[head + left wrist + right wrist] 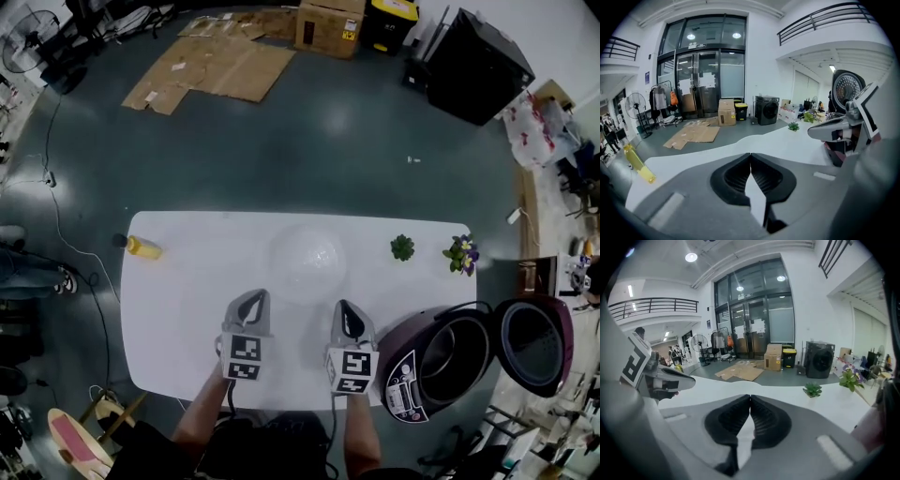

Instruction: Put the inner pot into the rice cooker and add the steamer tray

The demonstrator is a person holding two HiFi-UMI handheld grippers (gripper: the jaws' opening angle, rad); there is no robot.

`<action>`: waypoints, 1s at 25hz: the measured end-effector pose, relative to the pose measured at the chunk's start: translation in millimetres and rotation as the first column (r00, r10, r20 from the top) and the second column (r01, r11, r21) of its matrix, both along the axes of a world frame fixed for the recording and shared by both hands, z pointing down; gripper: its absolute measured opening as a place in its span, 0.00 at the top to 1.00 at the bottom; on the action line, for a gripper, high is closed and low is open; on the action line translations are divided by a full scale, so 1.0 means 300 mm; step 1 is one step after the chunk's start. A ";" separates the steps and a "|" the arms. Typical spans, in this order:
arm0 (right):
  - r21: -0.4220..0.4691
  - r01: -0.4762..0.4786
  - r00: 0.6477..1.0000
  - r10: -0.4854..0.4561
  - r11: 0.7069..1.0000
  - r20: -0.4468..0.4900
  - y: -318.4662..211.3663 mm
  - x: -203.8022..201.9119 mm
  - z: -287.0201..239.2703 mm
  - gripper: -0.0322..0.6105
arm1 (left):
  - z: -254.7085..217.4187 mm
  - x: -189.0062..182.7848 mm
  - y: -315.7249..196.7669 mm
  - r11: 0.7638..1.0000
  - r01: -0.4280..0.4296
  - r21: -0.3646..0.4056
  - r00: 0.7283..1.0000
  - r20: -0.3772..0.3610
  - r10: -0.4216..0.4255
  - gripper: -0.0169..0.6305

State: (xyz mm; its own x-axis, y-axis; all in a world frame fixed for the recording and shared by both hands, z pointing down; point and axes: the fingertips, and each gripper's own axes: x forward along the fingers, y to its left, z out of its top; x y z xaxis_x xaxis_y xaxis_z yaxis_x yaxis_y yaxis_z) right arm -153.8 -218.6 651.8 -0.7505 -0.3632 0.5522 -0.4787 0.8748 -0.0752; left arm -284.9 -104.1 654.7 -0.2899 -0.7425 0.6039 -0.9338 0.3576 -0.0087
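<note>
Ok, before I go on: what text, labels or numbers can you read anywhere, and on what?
No text reads clearly in any view.
Rice cooker front panel: print too small to read.
Cardboard box yellow label: blurred.
Papers on the glass doors: too small to read.
Cubes on the left gripper and right gripper: square marker patterns only, no words.

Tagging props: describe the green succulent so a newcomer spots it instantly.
On the white table, follow the far edge towards the end with the open purple rice cooker. Two small plants sit there; the succulent is the one nearer mid-table, plain green, while its neighbour has purple flowers.
</note>
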 end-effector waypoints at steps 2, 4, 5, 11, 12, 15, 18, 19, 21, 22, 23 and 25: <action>-0.006 -0.004 1.000 0.003 1.000 -0.018 -0.018 -0.014 0.042 0.94 | 0.035 -0.017 -0.013 1.000 0.009 -0.006 1.000 -0.005 -0.009 0.96; -0.015 -0.015 0.999 0.014 1.000 -0.041 -0.032 -0.024 0.087 0.94 | 0.071 -0.037 -0.022 1.000 0.026 -0.013 1.000 -0.013 -0.027 0.95; -0.023 -0.022 0.998 0.021 0.999 -0.052 -0.039 -0.028 0.109 0.93 | 0.092 -0.045 -0.026 0.999 0.035 -0.018 0.999 -0.024 -0.036 0.95; -0.090 -0.073 0.993 0.064 0.993 -0.098 -0.091 -0.049 0.220 0.70 | 0.223 -0.083 -0.040 0.996 0.059 -0.068 0.987 -0.148 -0.069 0.68; -0.101 -0.074 0.992 0.063 0.992 -0.105 -0.098 -0.055 0.238 0.67 | 0.240 -0.091 -0.041 0.995 0.063 -0.077 0.985 -0.154 -0.074 0.66; -0.127 -0.079 0.989 0.061 0.989 -0.136 -0.119 -0.068 0.293 0.67 | 0.284 -0.109 -0.048 0.993 0.063 -0.104 0.983 -0.164 -0.079 0.64; -0.139 -0.079 0.986 0.058 0.987 -0.155 -0.134 -0.083 0.331 0.67 | 0.319 -0.115 -0.057 0.991 0.060 -0.121 0.982 -0.172 -0.080 0.64; -0.144 -0.079 0.986 0.056 0.986 -0.156 -0.138 -0.088 0.339 0.67 | 0.328 -0.118 -0.060 0.990 0.060 -0.125 0.982 -0.173 -0.082 0.64; -0.156 -0.078 0.986 0.053 0.985 -0.158 -0.142 -0.097 0.354 0.67 | 0.346 -0.122 -0.064 0.989 0.061 -0.134 0.981 -0.175 -0.084 0.64; -0.163 -0.078 0.986 0.052 0.984 -0.160 -0.142 -0.099 0.360 0.67 | 0.354 -0.122 -0.065 0.989 0.061 -0.138 0.981 -0.177 -0.085 0.64; -0.169 -0.079 0.985 0.051 0.982 -0.163 -0.142 -0.099 0.367 0.67 | 0.362 -0.122 -0.065 0.988 0.061 -0.142 0.980 -0.179 -0.086 0.64; -0.177 -0.079 0.984 0.049 0.981 -0.169 -0.140 -0.101 0.381 0.67 | 0.375 -0.124 -0.066 0.988 0.063 -0.141 0.979 -0.186 -0.089 0.64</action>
State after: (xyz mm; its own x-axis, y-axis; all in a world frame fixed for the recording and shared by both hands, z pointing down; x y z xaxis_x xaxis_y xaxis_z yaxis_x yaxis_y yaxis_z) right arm -184.1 -260.7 766.1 -0.6230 -0.2894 0.7267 -0.5523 0.8207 -0.1467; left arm -322.1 -123.9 767.2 -0.2118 -0.6315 0.7459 -0.8931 0.4351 0.1147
